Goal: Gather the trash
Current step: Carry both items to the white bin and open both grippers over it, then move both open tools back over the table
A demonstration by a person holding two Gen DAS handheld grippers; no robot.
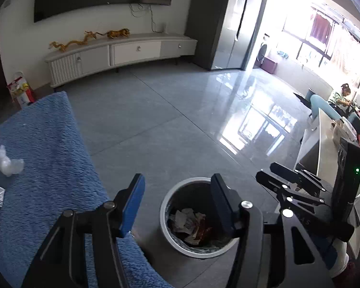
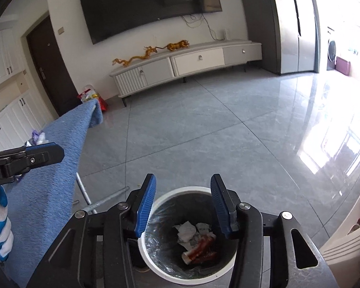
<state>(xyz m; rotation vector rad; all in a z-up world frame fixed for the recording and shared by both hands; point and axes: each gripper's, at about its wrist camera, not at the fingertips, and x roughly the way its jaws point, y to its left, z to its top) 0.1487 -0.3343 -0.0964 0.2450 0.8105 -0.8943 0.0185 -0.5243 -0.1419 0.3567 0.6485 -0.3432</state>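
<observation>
Trash (image 2: 194, 242), crumpled white paper and red wrappers, fills bin (image 2: 156, 261); both grippers' fingers (image 2: 145, 211) apart.

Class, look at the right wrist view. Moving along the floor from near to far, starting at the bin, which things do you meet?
White trash bin holding crumpled paper and a red wrapper → bare grey tiled floor → white TV cabinet → golden dragon figurine on top → wall-mounted TV.
</observation>
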